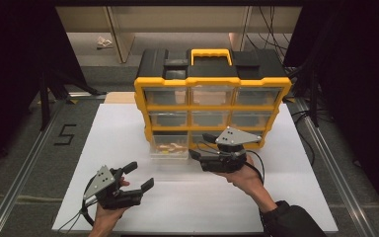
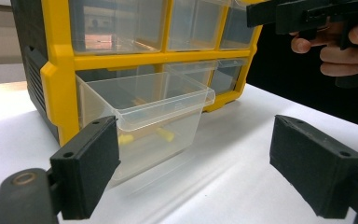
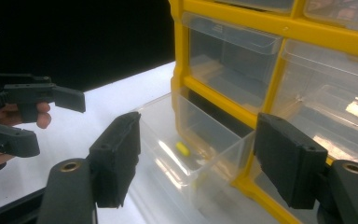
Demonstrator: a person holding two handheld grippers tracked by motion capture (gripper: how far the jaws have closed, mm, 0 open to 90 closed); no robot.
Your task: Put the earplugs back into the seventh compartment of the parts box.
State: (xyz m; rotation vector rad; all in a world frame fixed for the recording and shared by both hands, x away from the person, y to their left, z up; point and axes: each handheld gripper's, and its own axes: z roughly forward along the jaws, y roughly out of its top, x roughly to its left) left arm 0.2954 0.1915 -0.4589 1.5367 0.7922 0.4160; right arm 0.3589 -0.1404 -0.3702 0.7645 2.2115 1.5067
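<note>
A yellow and black organizer (image 1: 212, 81) with clear drawers stands on the white table (image 1: 118, 148). Its bottom-left drawer (image 1: 169, 154) is pulled out toward me and holds small yellow pieces (image 2: 126, 138). My right gripper (image 1: 199, 145) hovers just right of that drawer's front, jaws open and empty. In the right gripper view the drawer (image 3: 168, 121) lies between and beyond the jaws, with one yellow piece (image 3: 182, 148) on its floor. My left gripper (image 1: 140, 175) rests near the front left, open and empty, and points at the drawer (image 2: 154, 102).
The other drawers of the organizer sit pushed in. A yellow carry handle (image 1: 211, 52) tops it. The table's front edge (image 1: 192, 229) runs just behind my hands. Metal rails (image 1: 24, 163) flank the table.
</note>
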